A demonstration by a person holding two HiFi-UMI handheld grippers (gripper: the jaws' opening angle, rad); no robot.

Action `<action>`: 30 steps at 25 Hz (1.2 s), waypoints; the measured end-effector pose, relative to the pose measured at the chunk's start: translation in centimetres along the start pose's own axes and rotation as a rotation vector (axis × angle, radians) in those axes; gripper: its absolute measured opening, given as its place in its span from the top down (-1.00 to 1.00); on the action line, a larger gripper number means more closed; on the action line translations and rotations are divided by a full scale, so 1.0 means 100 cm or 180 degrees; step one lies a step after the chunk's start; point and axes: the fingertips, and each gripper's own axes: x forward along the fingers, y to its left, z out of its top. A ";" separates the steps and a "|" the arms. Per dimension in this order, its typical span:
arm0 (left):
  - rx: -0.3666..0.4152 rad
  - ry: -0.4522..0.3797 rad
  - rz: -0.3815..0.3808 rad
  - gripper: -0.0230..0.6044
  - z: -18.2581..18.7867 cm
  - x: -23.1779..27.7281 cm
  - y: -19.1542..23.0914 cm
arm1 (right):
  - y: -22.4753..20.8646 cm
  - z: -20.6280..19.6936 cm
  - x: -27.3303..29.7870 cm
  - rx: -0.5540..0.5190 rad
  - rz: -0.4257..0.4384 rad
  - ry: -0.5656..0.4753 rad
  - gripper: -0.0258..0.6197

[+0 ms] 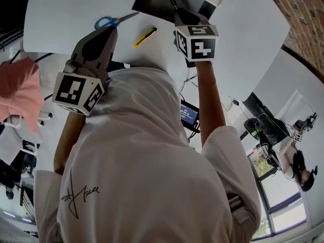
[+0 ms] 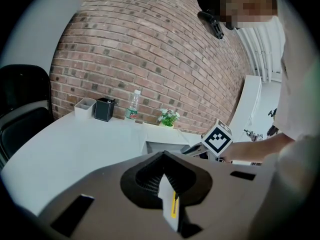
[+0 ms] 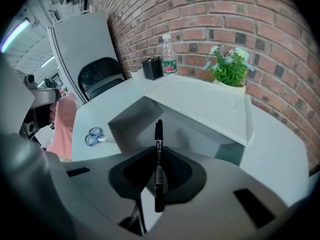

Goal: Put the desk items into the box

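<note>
Pinching a black marker [image 3: 158, 174] by its barrel, the jaws of the right gripper [image 3: 158, 151] are pressed onto it from both sides. The pen is held in line with them, its capped end pointing far, out over the opening of the box [image 3: 131, 121]. The box is seen open on the far right of the white table [image 1: 66, 19], with its lid laid back toward the brick wall [image 3: 260, 14].

The jaws of the left gripper [image 2: 164, 156] are brought almost together, leaving only a narrow slit. A white sliver with a yellow stripe shows in that slit, and what it is cannot be told. This gripper is held above the near left of the table.

Blue-handled scissors [image 1: 109, 21] are seen flat on the table just beyond the left gripper's tip, to the left of the box. A yellow cutter [image 1: 145, 36] lies on the table to the right of that gripper, near the box's near corner and apart from the scissors. Both are outside the box.

Along the far edge by the wall, a black pen pot [image 3: 152, 69], a plastic bottle [image 3: 168, 54] and a small potted plant [image 3: 229, 66] are lined up, with a white cup [image 2: 84, 108] left of the pot. A black chair [image 3: 100, 76] stands at the far left and a pink cloth [image 1: 20, 92] at the near left. Nothing is seen between the marker and the box opening.
</note>
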 end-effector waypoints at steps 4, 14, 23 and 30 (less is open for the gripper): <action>-0.0022 0.0011 -0.0003 0.91 0.000 0.001 0.004 | 0.003 0.002 0.005 -0.0039 0.0017 0.0052 0.73; -0.0064 0.0030 0.0012 0.91 0.000 0.004 0.009 | 0.000 0.004 0.018 -0.0124 0.0019 0.0177 0.73; -0.0086 0.0034 0.0020 0.91 -0.002 0.005 0.012 | 0.000 0.001 0.025 -0.0179 0.0007 0.0267 0.73; -0.0079 0.0029 0.0043 0.91 -0.002 0.005 0.013 | 0.002 -0.002 0.029 -0.0251 0.0019 0.0333 0.73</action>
